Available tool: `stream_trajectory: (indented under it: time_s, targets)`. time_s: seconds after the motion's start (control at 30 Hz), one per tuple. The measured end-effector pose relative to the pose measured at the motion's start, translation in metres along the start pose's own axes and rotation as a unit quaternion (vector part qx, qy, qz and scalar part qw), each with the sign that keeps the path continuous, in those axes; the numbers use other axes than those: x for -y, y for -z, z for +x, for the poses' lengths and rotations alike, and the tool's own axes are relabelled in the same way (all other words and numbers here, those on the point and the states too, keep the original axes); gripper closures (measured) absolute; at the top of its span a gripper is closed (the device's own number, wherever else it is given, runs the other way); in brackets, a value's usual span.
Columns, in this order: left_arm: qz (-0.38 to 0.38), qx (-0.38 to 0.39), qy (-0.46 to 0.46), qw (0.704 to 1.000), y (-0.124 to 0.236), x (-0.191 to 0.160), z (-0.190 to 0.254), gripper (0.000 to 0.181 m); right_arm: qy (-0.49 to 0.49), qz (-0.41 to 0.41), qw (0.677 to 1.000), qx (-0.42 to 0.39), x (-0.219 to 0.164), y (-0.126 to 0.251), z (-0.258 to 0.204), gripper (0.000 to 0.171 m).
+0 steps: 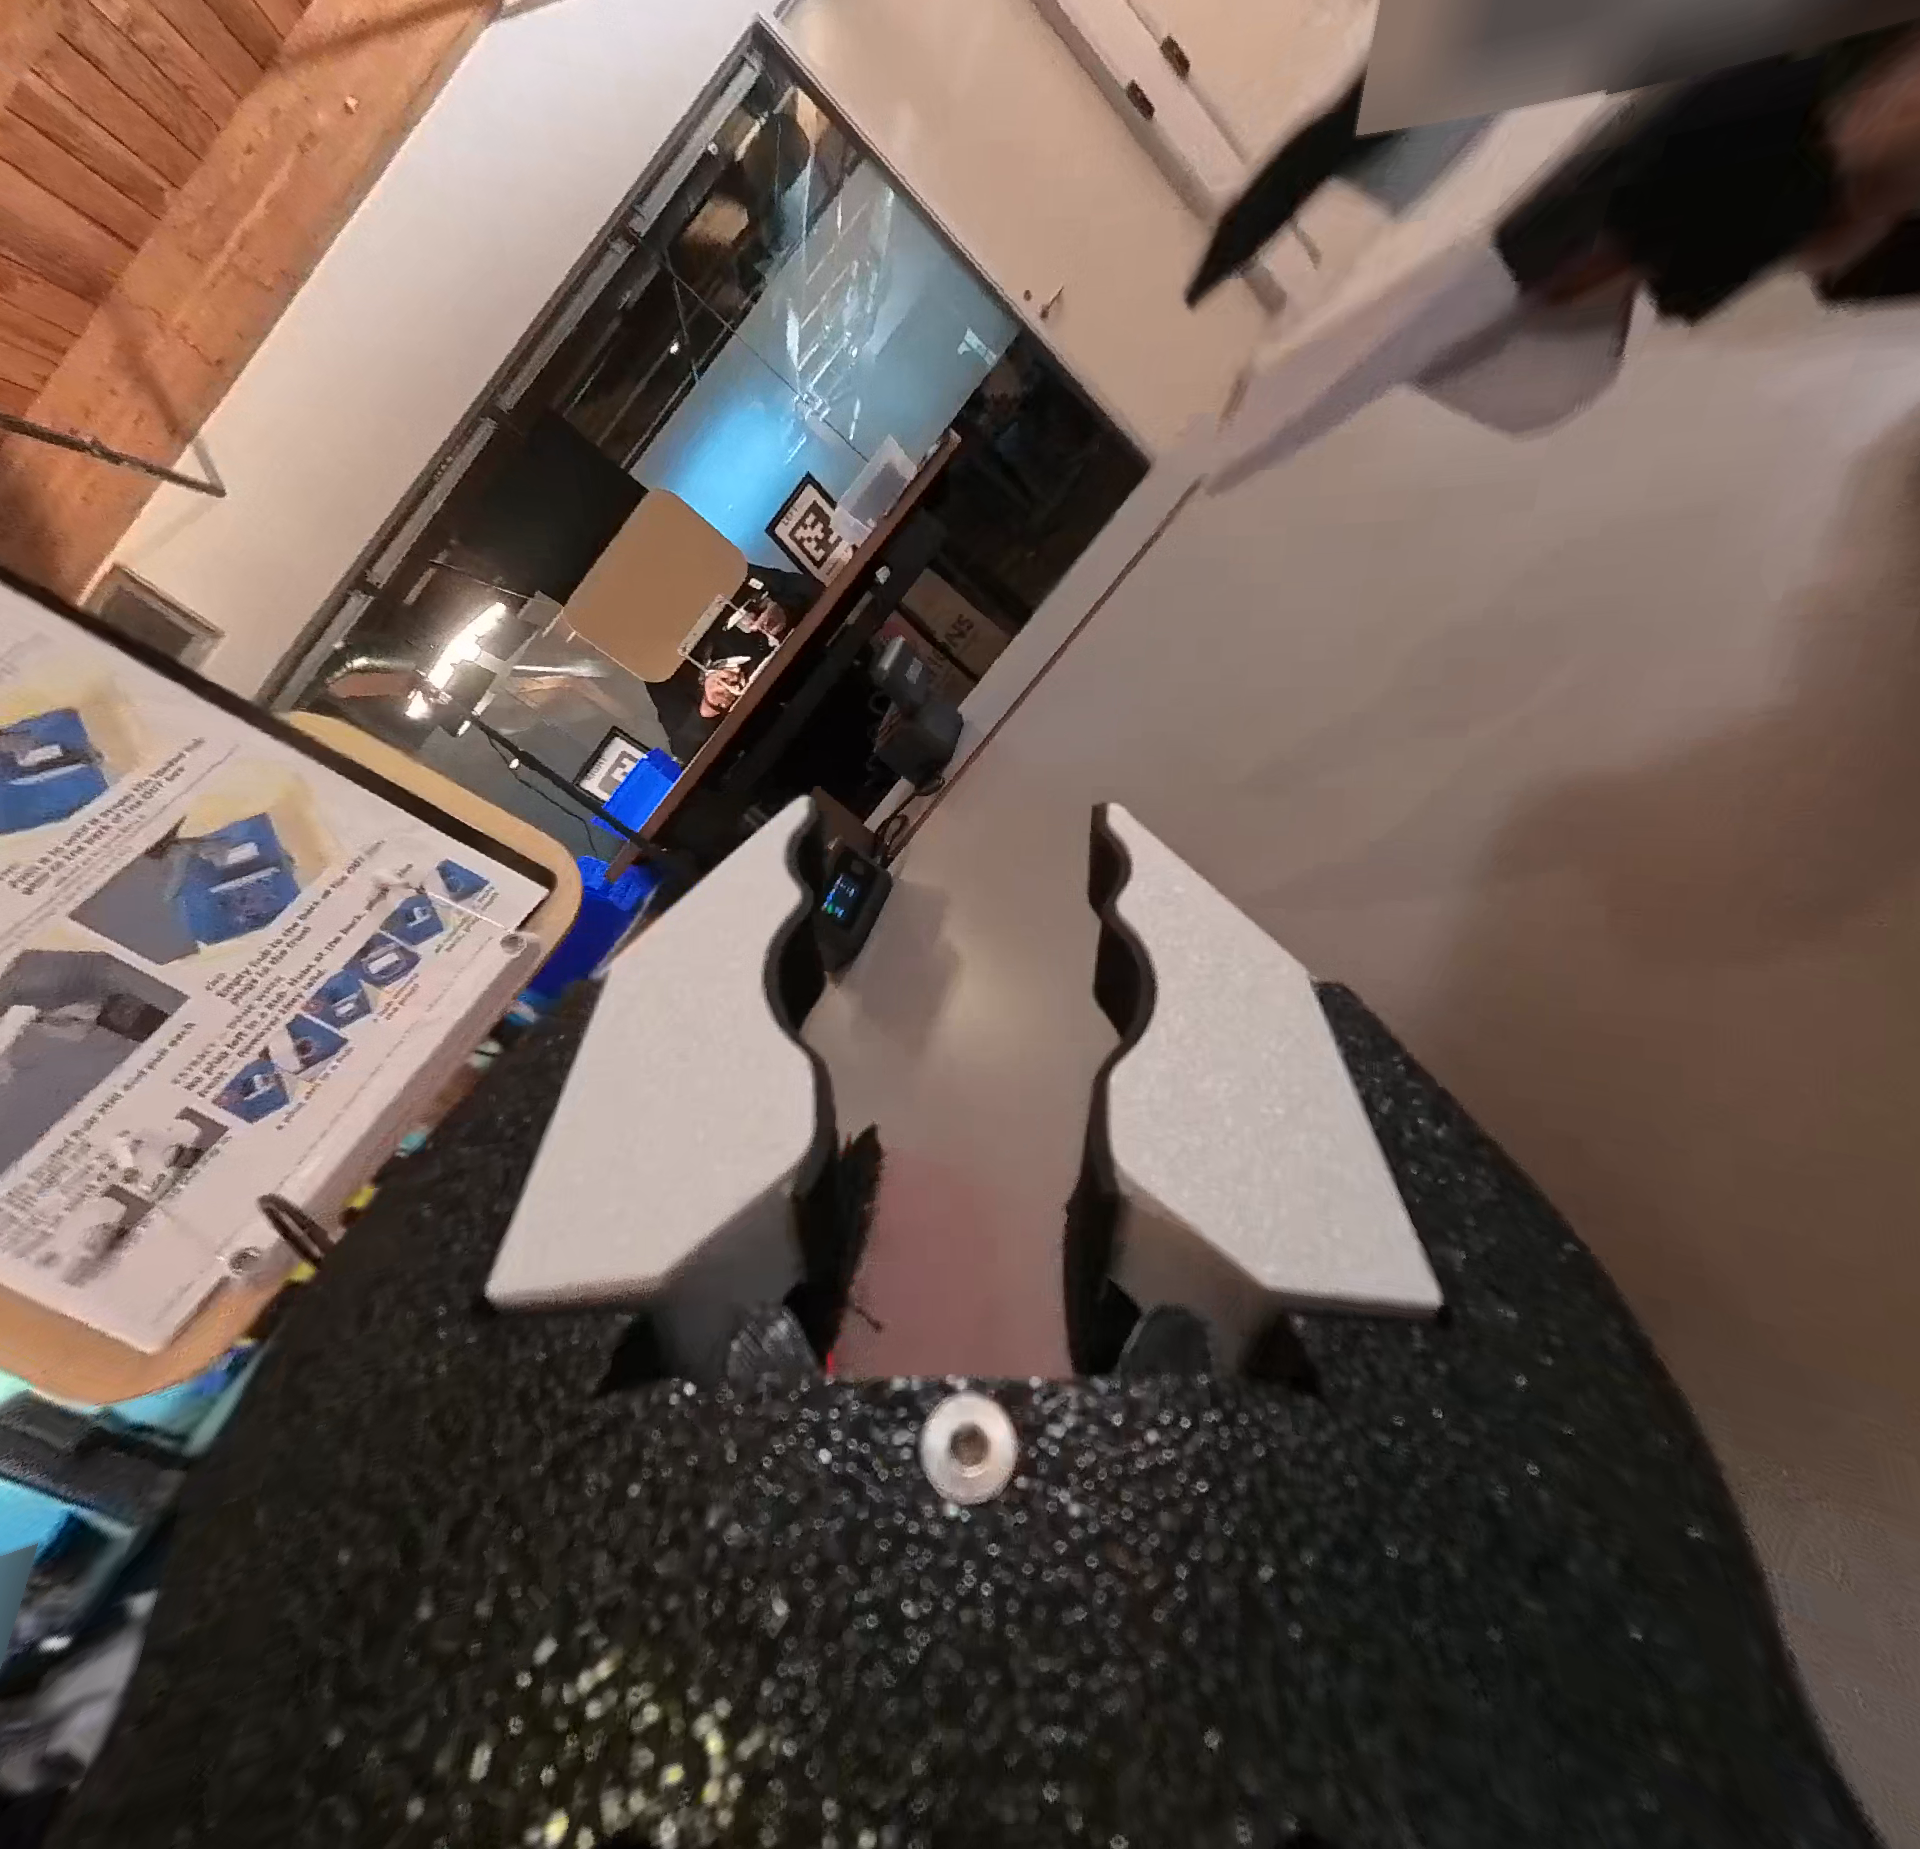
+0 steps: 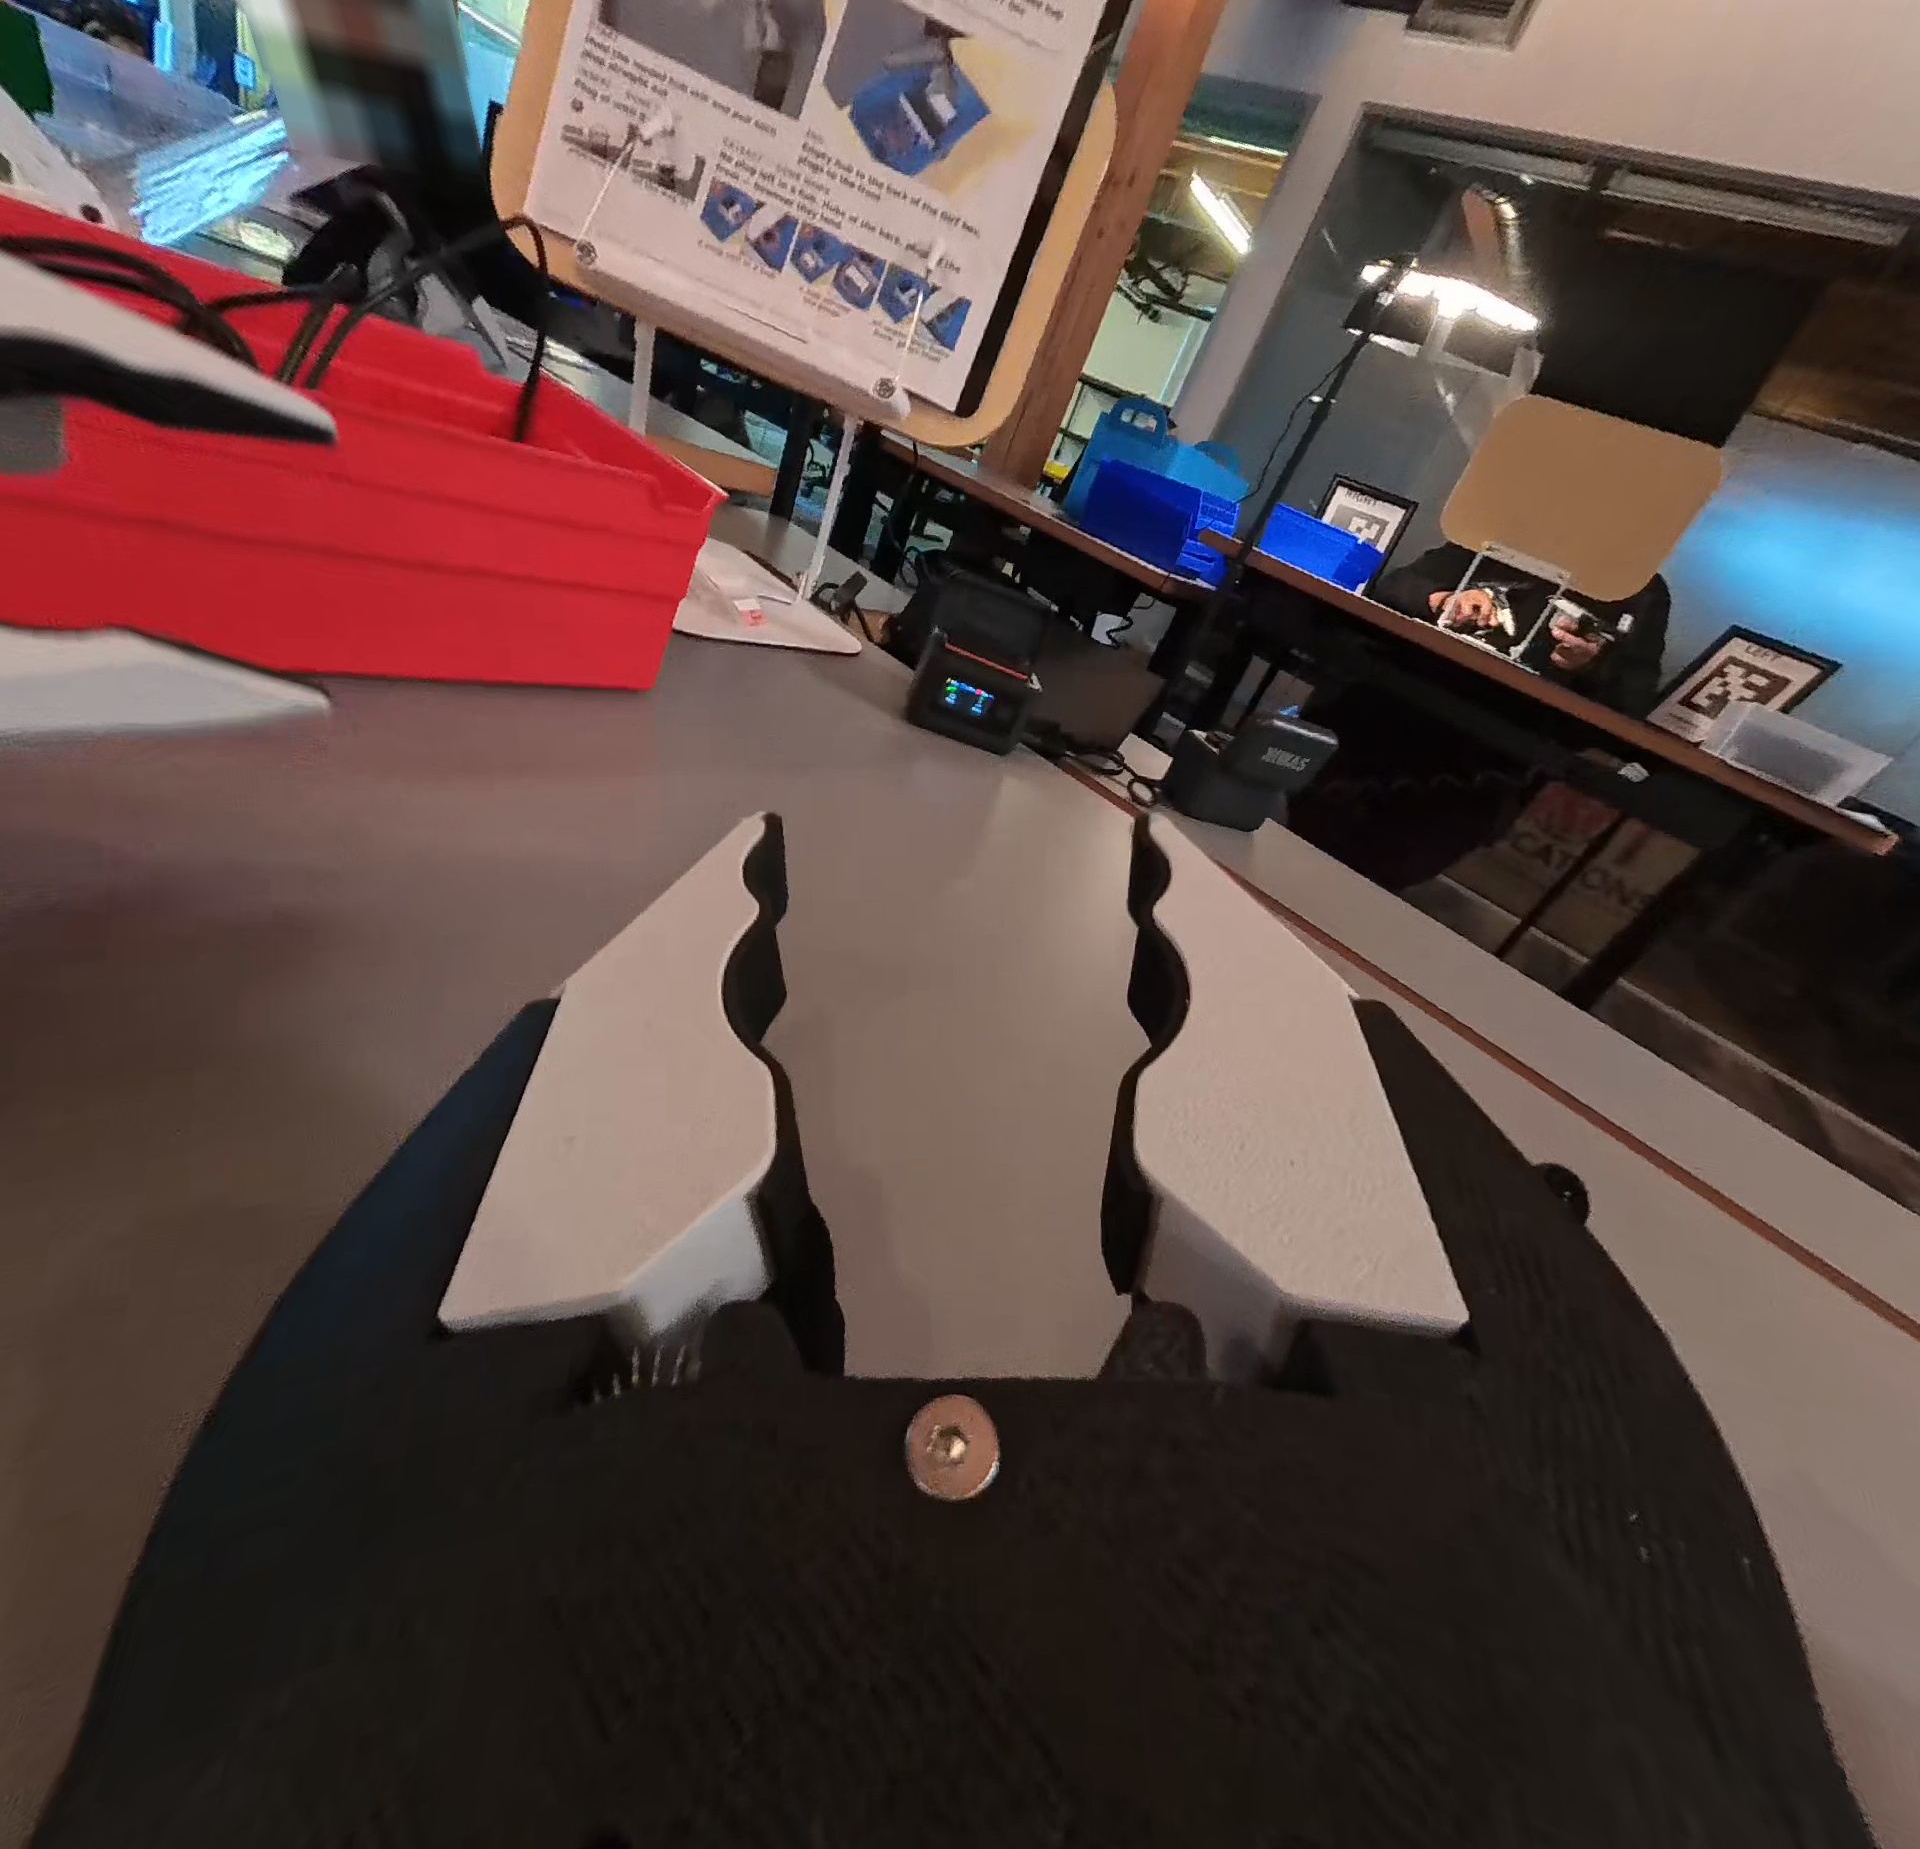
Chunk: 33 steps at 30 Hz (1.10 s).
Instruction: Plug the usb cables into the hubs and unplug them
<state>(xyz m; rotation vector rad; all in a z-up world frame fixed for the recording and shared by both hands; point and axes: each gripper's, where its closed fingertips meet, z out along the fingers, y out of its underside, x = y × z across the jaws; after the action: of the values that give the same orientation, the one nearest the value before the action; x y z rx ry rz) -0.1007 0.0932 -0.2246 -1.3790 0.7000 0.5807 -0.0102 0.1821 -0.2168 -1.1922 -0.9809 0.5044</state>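
Note:
My left gripper is open and empty, tilted, low over the grey table. My right gripper is open and empty, also low over the table. Black cables hang out of a red bin at the left of the right wrist view. The left gripper's white fingers show blurred in front of the bin. The right gripper's fingers show blurred at the top right of the left wrist view. No hub or plug is clearly visible.
An instruction board on a stand is behind the red bin; it also shows in the left wrist view. A small black device with a lit screen sits near the table's far edge. Blue bins and a person are at other tables.

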Motion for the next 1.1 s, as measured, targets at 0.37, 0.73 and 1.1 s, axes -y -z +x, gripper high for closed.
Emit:
stream_trajectory:
  time_s: [0.37, 0.73, 1.1]
  targets:
    - [-0.064, 0.094, 0.243, 0.963, 0.005, 0.013, -0.214, 0.122, -0.026, -0.019, 0.999, 0.019, -0.014, -0.005, -0.003, 0.109]
    - [-0.406, -0.022, 0.441, 0.8, -0.044, -0.181, -0.219, 0.126, -0.03, -0.02, 0.999, 0.023, -0.016, -0.009, -0.003, 0.113]
    - [-0.433, -0.056, 0.402, 0.805, -0.038, -0.177, -0.226, 0.177, -0.019, -0.024, 0.999, 0.026, -0.017, -0.01, -0.006, 0.116]
